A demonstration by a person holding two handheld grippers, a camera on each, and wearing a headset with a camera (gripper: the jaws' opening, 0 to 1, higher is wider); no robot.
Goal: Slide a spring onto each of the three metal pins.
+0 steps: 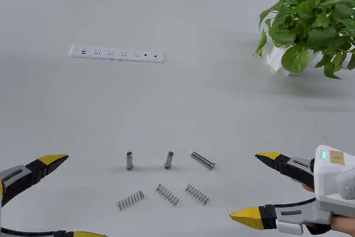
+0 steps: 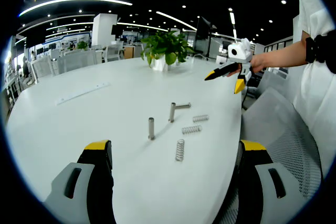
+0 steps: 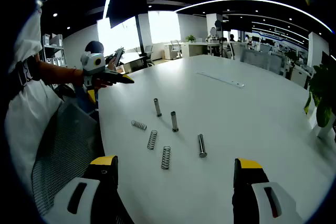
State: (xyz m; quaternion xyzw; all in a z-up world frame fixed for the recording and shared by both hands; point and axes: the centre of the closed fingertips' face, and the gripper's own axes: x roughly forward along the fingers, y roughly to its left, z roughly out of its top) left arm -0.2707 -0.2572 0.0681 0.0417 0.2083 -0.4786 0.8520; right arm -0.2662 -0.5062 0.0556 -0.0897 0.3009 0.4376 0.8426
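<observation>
Two metal pins stand upright on the white table, one (image 1: 129, 160) to the left of the other (image 1: 168, 160). A third pin (image 1: 203, 160) lies on its side to their right. Three springs (image 1: 131, 199) (image 1: 167, 194) (image 1: 197, 193) lie loose in a row in front of the pins. My left gripper (image 1: 69, 197) is open at the near left, well clear of the parts. My right gripper (image 1: 256, 186) is open at the near right, also holding nothing. The right gripper view shows the same pins (image 3: 174, 121) and springs (image 3: 152, 139) ahead of its spread jaws.
A white power strip (image 1: 116, 54) lies farther back on the table (image 1: 222, 98). A potted green plant (image 1: 308, 26) stands at the far right. A grey mesh chair (image 2: 273, 124) sits beside the table edge.
</observation>
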